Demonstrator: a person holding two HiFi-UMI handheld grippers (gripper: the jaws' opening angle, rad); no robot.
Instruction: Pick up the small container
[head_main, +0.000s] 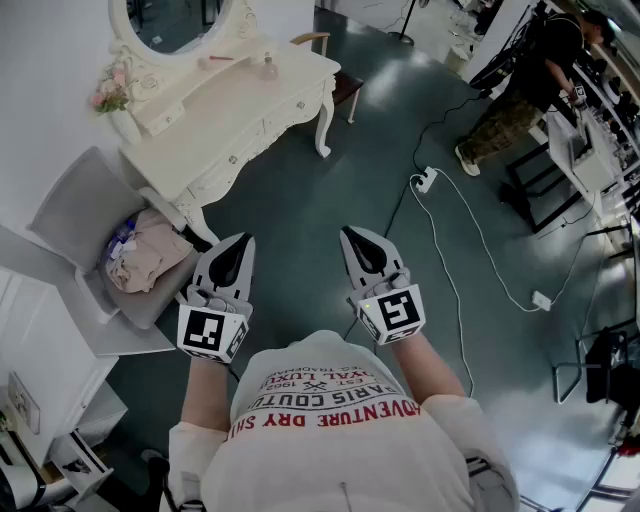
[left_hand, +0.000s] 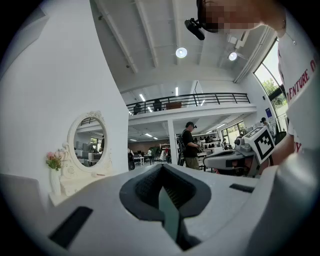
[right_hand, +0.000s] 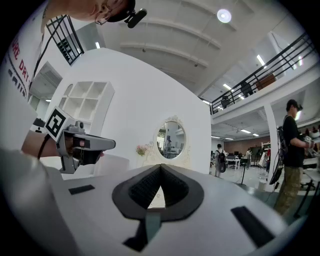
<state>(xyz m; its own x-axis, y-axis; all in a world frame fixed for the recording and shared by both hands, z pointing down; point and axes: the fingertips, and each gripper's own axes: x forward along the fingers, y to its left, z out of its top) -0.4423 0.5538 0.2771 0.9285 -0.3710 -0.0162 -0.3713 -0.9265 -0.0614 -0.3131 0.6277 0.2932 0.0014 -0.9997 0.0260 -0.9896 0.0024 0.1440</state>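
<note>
A small pinkish container (head_main: 268, 68) stands on the top of the white dressing table (head_main: 235, 115) at the upper left of the head view, near the oval mirror (head_main: 180, 20). Both grippers are held side by side above the dark floor, well short of the table. The left gripper (head_main: 243, 240) is shut and holds nothing; its jaws meet at the tip (left_hand: 161, 167). The right gripper (head_main: 350, 233) is likewise shut and empty (right_hand: 160, 167). The container does not show in either gripper view; only the mirror (left_hand: 87, 142) and the flowers (right_hand: 142, 149) do.
A grey chair (head_main: 70, 215) piled with clothes (head_main: 150, 255) sits at the table's left end. A white power strip (head_main: 425, 180) with a long cable lies on the floor to the right. A person (head_main: 520, 90) stands by desks at the upper right. White shelving (head_main: 40, 370) lines the left wall.
</note>
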